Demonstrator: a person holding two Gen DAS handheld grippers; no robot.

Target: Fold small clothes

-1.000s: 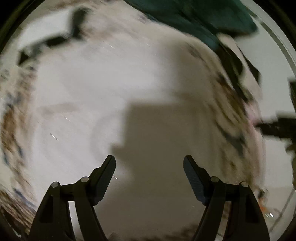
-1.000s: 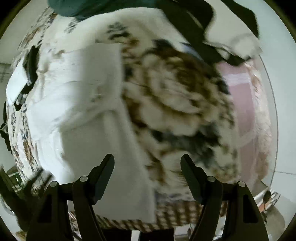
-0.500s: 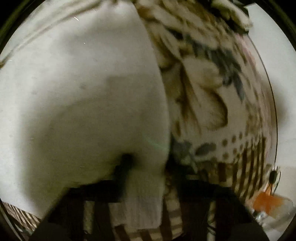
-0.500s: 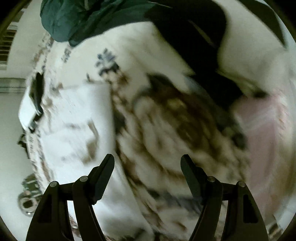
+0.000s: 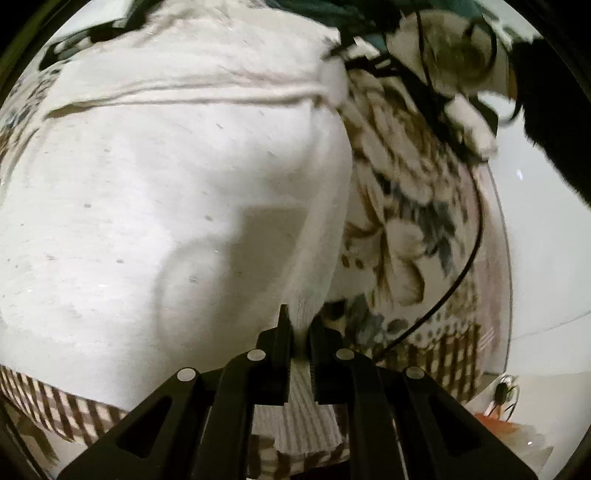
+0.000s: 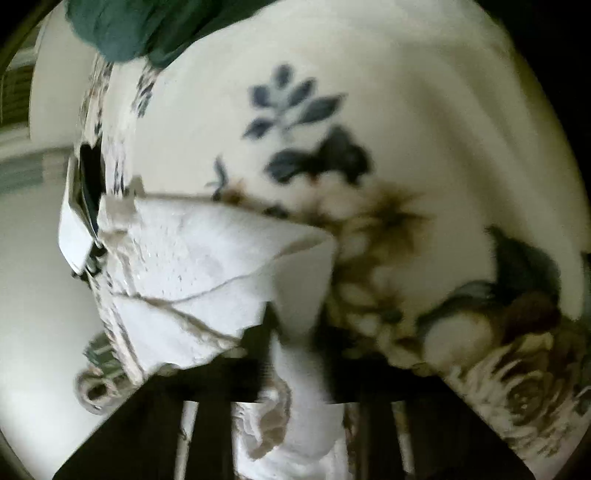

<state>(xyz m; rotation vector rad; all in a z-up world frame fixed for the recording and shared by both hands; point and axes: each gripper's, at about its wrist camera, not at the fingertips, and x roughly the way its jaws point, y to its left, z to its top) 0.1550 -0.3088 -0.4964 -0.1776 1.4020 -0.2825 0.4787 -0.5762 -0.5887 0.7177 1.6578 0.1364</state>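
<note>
A white garment (image 5: 166,206) lies spread on the floral cloth (image 5: 402,221) of the table. In the left wrist view my left gripper (image 5: 300,332) is shut on its near right edge, and a ribbed hem hangs down between the jaws. In the right wrist view the same white garment (image 6: 207,258) lies at left centre with folds and seams showing. My right gripper (image 6: 295,325) is shut on a corner of it, with cloth bunched below the jaws. The view is blurred.
A dark green garment (image 6: 122,26) lies at the far edge, also in the left wrist view (image 5: 332,14). A black cable (image 5: 469,258) runs over the floral cloth on the right. A black-and-white object (image 6: 79,221) sits at the table's left edge. Something orange (image 5: 498,428) is low right.
Both grippers were open a second ago. The left closed on the white garment's edge first; the right has now moved in and closed on its corner.
</note>
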